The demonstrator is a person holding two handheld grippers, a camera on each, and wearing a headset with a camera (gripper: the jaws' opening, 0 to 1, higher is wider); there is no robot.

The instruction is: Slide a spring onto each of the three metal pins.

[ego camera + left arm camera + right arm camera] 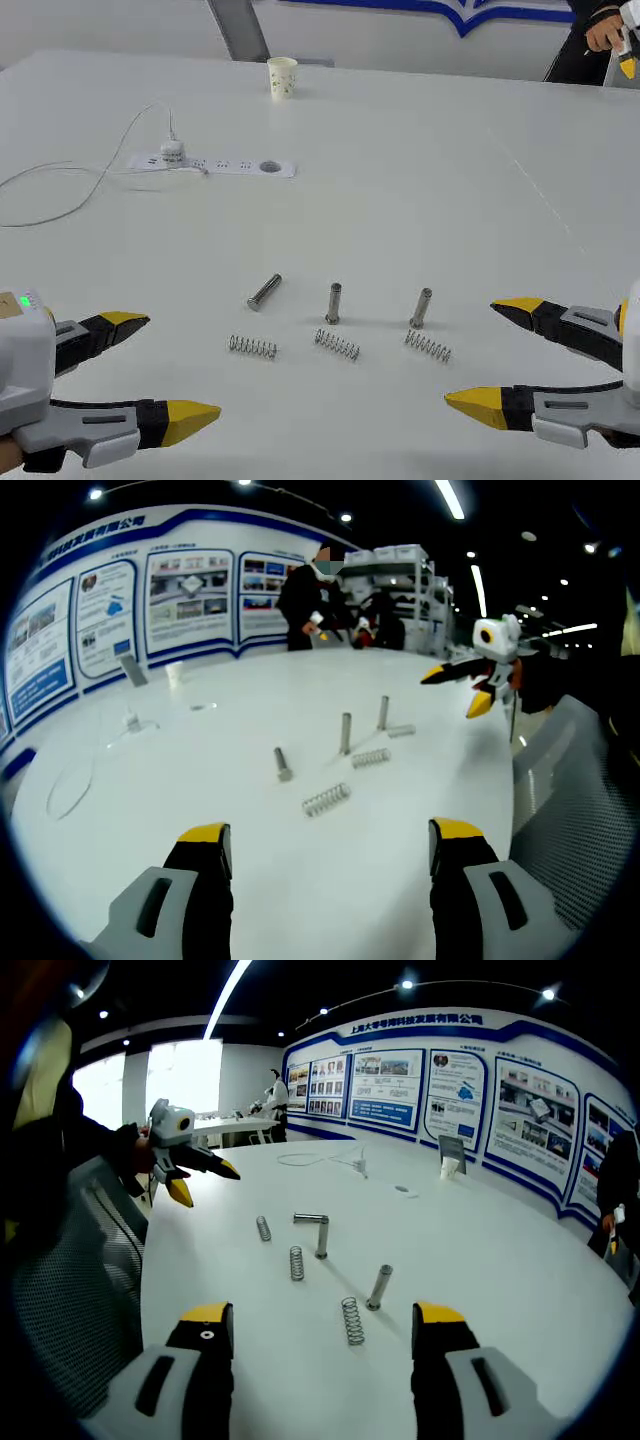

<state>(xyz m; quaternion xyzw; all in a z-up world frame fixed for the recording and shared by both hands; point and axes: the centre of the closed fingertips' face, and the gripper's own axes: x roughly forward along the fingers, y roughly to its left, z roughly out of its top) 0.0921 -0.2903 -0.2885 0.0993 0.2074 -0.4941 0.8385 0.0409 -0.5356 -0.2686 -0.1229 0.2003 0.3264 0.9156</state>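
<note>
Springs (337, 345) lay on the table (420, 180) beside the pins (333, 303), between your left hand-held gripper (183, 365) and right hand-held gripper (469, 352), both open, empty. Nothing looked threaded; you needed to pinch one spring first.
</note>
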